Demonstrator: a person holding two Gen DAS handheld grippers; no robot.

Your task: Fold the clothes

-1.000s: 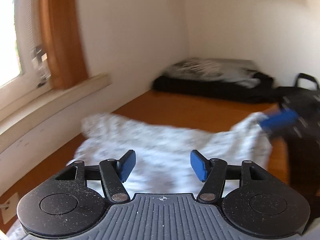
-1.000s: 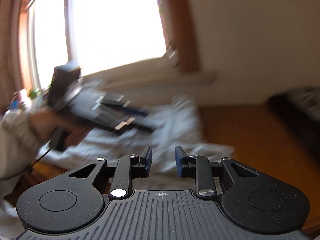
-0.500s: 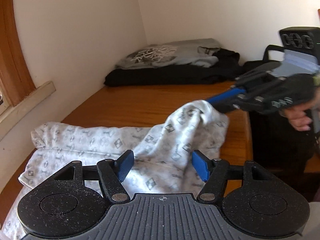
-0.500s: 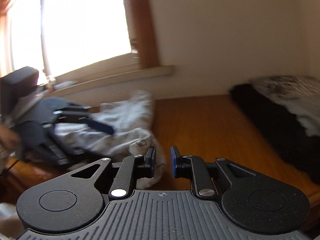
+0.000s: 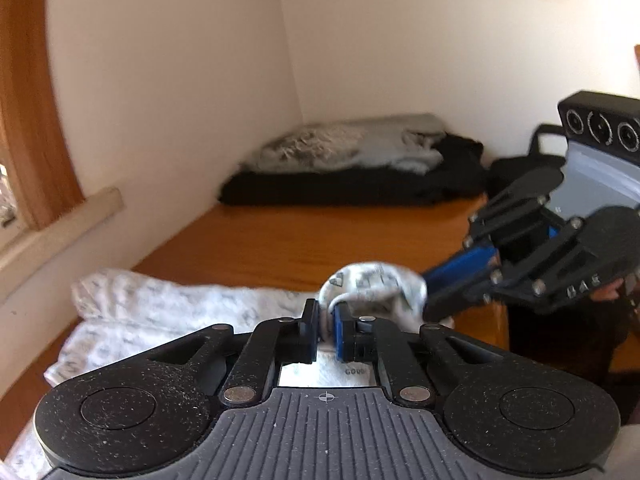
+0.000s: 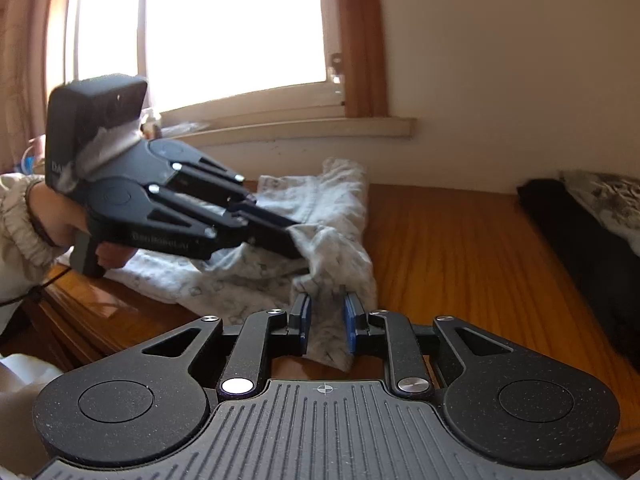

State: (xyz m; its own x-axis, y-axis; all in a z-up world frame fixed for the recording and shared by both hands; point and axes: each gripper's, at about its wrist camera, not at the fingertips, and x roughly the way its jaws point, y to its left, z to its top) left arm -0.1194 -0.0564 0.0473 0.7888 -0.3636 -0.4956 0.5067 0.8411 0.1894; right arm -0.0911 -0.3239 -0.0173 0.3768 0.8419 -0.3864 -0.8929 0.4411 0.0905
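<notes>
white patterned cloth (image 5: 168,312) is lying rumpled across the wooden counter (image 5: 312,236), near the window wall. your left claw (image 5: 327,334) is closing, clenched on a raised fold of it. your right claw (image 6: 327,322) is opening, a hanging flap between its pads; whether they are pressing it i cannot tell. dark folded clothes (image 5: 352,188) are sitting at the far end.

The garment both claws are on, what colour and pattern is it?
The garment is white with a small repeating grey print, clearest in the left wrist view.
</notes>
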